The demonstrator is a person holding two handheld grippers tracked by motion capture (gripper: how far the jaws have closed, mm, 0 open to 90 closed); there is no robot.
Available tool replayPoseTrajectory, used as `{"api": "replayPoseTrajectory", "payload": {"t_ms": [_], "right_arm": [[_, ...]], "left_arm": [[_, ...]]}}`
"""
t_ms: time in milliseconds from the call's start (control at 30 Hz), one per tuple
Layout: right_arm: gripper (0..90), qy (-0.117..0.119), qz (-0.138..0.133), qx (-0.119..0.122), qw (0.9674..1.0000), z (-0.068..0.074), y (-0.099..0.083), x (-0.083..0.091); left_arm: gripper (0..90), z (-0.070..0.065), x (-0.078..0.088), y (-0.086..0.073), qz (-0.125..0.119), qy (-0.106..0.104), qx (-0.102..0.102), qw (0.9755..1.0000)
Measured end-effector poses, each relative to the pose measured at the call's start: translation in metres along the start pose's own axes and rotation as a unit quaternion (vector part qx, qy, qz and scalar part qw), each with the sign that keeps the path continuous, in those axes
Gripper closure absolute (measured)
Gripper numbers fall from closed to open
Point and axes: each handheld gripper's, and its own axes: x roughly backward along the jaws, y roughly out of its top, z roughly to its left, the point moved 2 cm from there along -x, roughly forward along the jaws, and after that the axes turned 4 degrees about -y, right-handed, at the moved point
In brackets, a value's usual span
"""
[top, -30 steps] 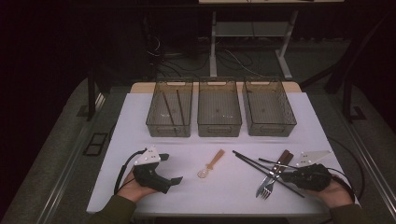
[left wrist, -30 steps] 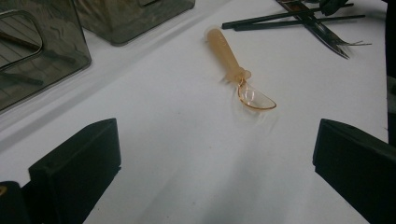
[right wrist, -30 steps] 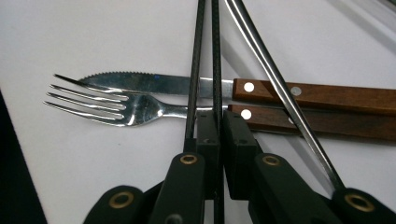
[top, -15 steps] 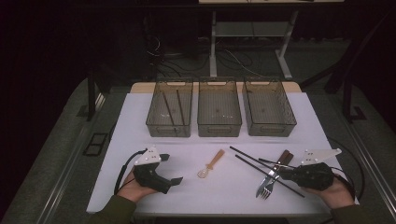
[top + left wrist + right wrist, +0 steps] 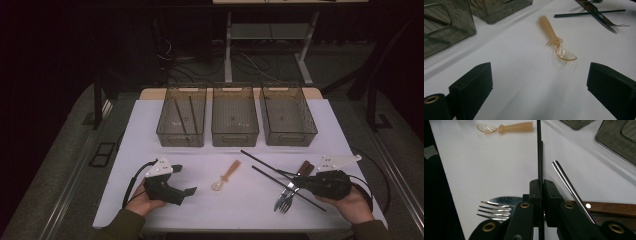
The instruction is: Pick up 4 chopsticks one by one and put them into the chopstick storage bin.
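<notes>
From above, the right tool clamps a black chopstick that runs diagonally up-left toward the left bin, where its like already lie; the hand rests low at the surface's near edge. The left tool gapes wide, empty, its jaws just easing inward, facing the amber spoon. Down the right tool's jaws, the chopstick stands pinched, beside fork and knife.

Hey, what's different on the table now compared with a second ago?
The right gripper, shut on a thin black chopstick, has lifted and swung that stick slightly; a second black chopstick lies beside it. The left gripper kept its place, its empty jaws just closing a little. The amber plastic spoon, metal fork and three bins stayed put.
</notes>
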Motion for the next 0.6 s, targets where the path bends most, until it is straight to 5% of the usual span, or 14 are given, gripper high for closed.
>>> {"api": "replayPoseTrajectory", "payload": {"t_ms": [367,600], "right_arm": [[86.0,0.001,-0.009,-0.001,1.0,0.004,0.02,-0.013],[86.0,-0.001,-0.014,-0.001,0.9999,0.007,0.034,-0.024]], "left_arm": [[5.2,0.004,0.0,-0.003,0.02,-0.007,0.015,0.9997],[10.6,0.004,0.001,-0.003,0.024,0.011,0.022,0.9994]]}}
